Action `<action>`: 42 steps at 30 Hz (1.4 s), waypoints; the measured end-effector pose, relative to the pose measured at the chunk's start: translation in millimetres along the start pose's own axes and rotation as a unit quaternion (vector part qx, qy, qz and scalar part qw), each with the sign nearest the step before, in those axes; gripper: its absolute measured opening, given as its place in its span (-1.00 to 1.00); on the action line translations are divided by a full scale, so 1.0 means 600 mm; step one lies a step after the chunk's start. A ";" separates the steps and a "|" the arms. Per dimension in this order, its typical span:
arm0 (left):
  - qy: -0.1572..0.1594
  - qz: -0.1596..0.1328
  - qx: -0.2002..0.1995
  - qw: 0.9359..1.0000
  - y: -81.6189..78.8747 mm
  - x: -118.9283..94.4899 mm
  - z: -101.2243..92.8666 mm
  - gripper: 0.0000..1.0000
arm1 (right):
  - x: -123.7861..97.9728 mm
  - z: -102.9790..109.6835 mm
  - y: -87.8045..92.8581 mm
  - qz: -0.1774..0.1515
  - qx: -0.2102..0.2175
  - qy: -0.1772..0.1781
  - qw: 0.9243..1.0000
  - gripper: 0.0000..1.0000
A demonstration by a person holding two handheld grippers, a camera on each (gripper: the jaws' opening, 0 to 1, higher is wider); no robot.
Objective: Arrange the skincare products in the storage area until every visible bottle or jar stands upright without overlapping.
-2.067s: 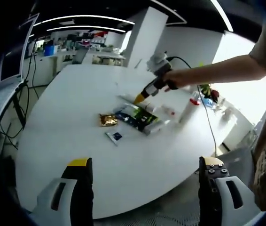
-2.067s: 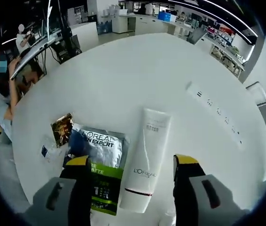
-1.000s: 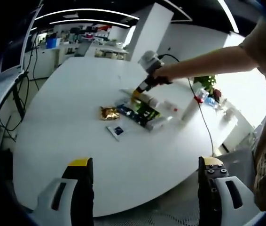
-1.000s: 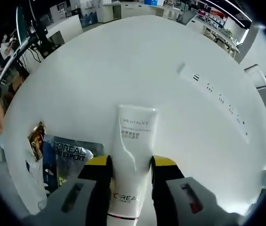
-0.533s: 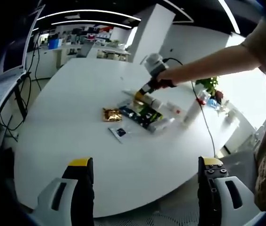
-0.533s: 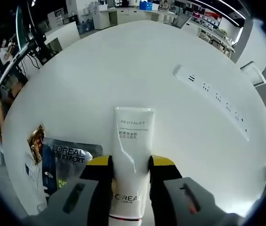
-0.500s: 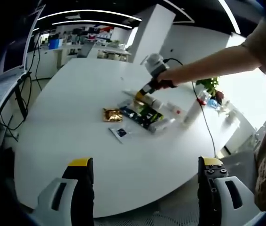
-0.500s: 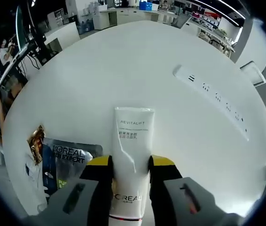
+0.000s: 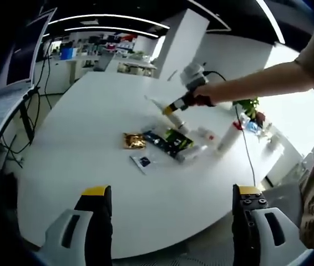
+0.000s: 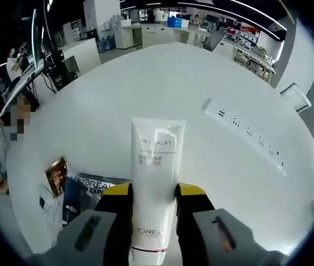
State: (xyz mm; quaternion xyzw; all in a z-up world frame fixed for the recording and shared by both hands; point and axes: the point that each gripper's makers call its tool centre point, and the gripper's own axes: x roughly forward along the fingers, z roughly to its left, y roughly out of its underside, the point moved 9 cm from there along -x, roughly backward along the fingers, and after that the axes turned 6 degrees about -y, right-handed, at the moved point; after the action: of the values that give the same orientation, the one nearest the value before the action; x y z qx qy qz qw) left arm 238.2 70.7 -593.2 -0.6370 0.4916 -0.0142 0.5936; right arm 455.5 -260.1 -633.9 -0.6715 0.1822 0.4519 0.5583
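Tube [image 10: 154,183] is lying lengthwise between the right gripper's [image 10: 153,194] jaws, clamped, pointing away over the desk [image 10: 146,83]; left gripper [image 9: 168,199] is hanging wide, well back.

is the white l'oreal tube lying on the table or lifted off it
Lifted. The right gripper is shut on the white tube, and in the left gripper view it hangs above the table.

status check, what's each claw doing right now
Right claw shut on white tube, off the table. Left claw open, empty, short of the table edge. Sachets lying flat below.
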 end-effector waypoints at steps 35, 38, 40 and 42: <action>0.008 -0.043 0.081 0.996 -0.038 -0.065 -0.053 0.73 | -0.189 0.078 0.051 -0.158 0.006 0.008 0.987 -0.44; 0.011 -0.044 0.090 0.995 -0.041 -0.069 -0.061 0.73 | -0.200 0.082 0.056 -0.163 0.002 0.010 0.987 -0.44; 0.014 -0.044 0.095 0.994 -0.041 -0.071 -0.067 0.73 | -0.210 0.087 0.061 -0.171 0.001 0.011 0.985 -0.44; 0.018 -0.044 0.097 0.994 -0.042 -0.072 -0.073 0.73 | -0.221 0.094 0.065 -0.179 -0.002 0.011 0.984 -0.44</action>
State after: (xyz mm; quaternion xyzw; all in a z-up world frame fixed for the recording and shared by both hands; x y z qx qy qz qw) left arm 204.8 61.0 -536.0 -0.5970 0.4699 -0.0996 0.6426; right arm 334.1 -255.2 -547.3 -0.6994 0.0641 0.3381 0.6265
